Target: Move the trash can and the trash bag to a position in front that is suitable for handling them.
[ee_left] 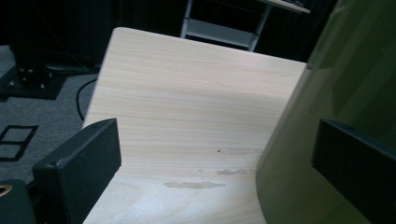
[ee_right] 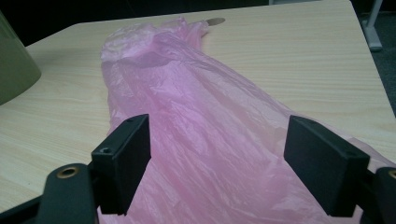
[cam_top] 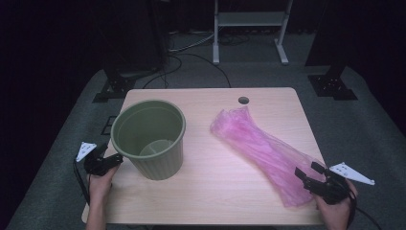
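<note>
Pink, crinkled, see-through plastic bag [cam_top: 261, 151] lies flat on the right half of the pale wooden table [cam_top: 215, 191]. Its long axis runs on a slant, from a narrow bunched end near the small round hole [cam_top: 243, 100] at the far edge to a wider end at the near right corner. That wide end reaches almost to the table's right and near edges. Bare wood separates the bag from the green ribbed plastic bin [cam_top: 151, 139], which stands upright and open-topped on the left half, close to the left edge.

Right gripper [cam_top: 309, 176] sits over the bag's near end, its jaws spread wide with the pink film between them, not pinched. Left gripper [cam_top: 111, 159] is just beside the bin's left wall, jaws spread apart, one on either side of the wall, holding nothing.
</note>
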